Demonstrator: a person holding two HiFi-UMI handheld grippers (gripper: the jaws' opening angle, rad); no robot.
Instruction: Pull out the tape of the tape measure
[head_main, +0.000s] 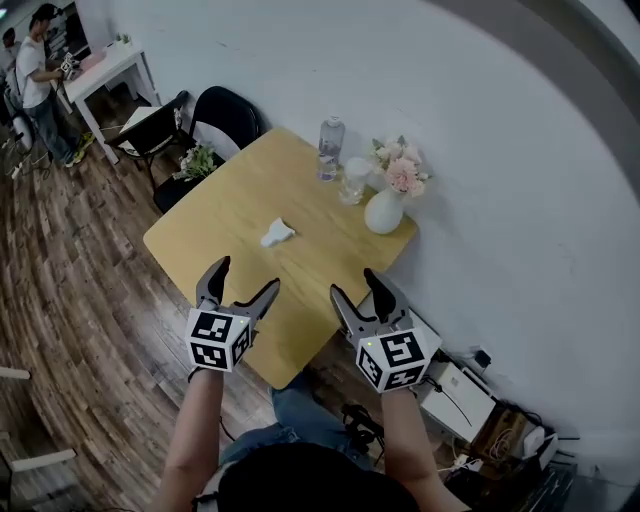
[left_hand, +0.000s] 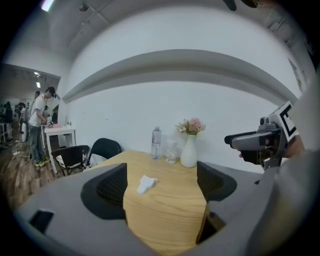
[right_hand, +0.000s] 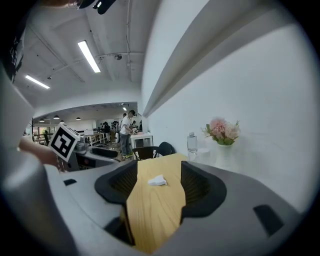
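Note:
A small white object (head_main: 277, 233), seemingly the tape measure, lies alone near the middle of the wooden table (head_main: 230, 220). It also shows ahead in the left gripper view (left_hand: 146, 184) and the right gripper view (right_hand: 157, 180). My left gripper (head_main: 247, 275) hovers over the table's near edge, open, with nothing between its jaws (left_hand: 161, 187). Beside it my right gripper (head_main: 353, 283) stands open and empty as well (right_hand: 159, 187). Both point toward the white object and are well short of it.
At the table's far side stand a water bottle (head_main: 331, 148), a glass (head_main: 353, 180) and a white vase of flowers (head_main: 385, 210). Black chairs (head_main: 225, 118) stand beyond the table. A person (head_main: 35, 80) stands at a white desk far left. Boxes and cables (head_main: 460, 390) lie at the wall.

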